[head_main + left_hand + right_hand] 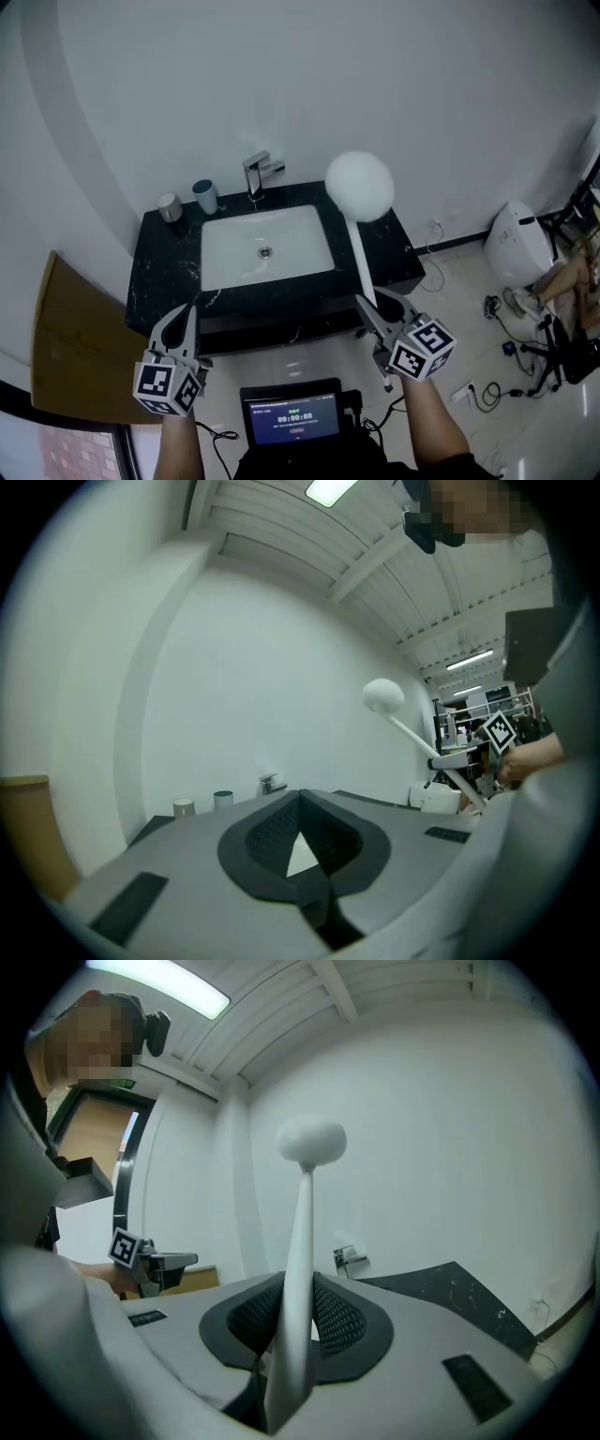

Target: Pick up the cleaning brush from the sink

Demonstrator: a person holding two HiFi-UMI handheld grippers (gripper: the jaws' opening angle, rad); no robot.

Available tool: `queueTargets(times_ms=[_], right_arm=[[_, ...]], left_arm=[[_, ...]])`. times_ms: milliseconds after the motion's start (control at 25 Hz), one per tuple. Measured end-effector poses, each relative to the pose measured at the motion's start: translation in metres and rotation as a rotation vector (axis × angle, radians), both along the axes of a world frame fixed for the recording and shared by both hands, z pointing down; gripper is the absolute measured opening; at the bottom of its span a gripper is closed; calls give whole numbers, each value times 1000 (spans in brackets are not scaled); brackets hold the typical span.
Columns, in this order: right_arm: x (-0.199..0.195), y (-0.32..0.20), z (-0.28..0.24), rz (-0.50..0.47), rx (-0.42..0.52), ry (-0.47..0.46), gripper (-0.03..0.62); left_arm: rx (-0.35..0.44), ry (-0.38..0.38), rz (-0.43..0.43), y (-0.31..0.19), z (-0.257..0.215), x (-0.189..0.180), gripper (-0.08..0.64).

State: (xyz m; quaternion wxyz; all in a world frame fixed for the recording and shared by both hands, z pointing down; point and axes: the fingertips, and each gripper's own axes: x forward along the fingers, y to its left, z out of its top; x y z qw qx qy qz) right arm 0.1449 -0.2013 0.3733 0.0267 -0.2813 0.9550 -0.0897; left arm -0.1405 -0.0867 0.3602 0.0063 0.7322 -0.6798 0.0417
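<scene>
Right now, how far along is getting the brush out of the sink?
Done: the brush is up, clear of the sink. In hand: the right gripper clamps its handle, head up; the left gripper is shut, empty. Left: nothing visible.

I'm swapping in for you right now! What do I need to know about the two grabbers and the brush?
Left gripper: shut, nothing in it, held by the front edge of the black counter.
Right gripper: shut on the cleaning brush, gripping its handle, with the round white head up in the air.
Sink: nothing in the basin. The faucet and two cups stand behind it on the counter.
Done: the brush is out of the sink and held.
Left: nothing for the pick-up itself. Probably just hold the grip firm so the brush does not slip.
</scene>
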Motion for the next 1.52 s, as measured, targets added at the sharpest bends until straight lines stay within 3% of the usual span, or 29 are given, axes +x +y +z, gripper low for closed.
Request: queueTargets(times_ms=[120,360,600,1240,1520], right_arm=[[45,4,1,-58,13,5,63],[107,12,-12,-91,28,-2,63],[123,37,-15,-60,32,-24,63],[109,70,-11,-36,28,-26,61],[104,70,-12,-26,8,-46,61]], left_arm=[[28,43,-53,12,1,57,0],[8,7,-110,34,-2,131,0],[-12,49,-169,60,11,133,0],[33,101,-77,82,13,156,0],[43,63,-97,88,8,147,0]])
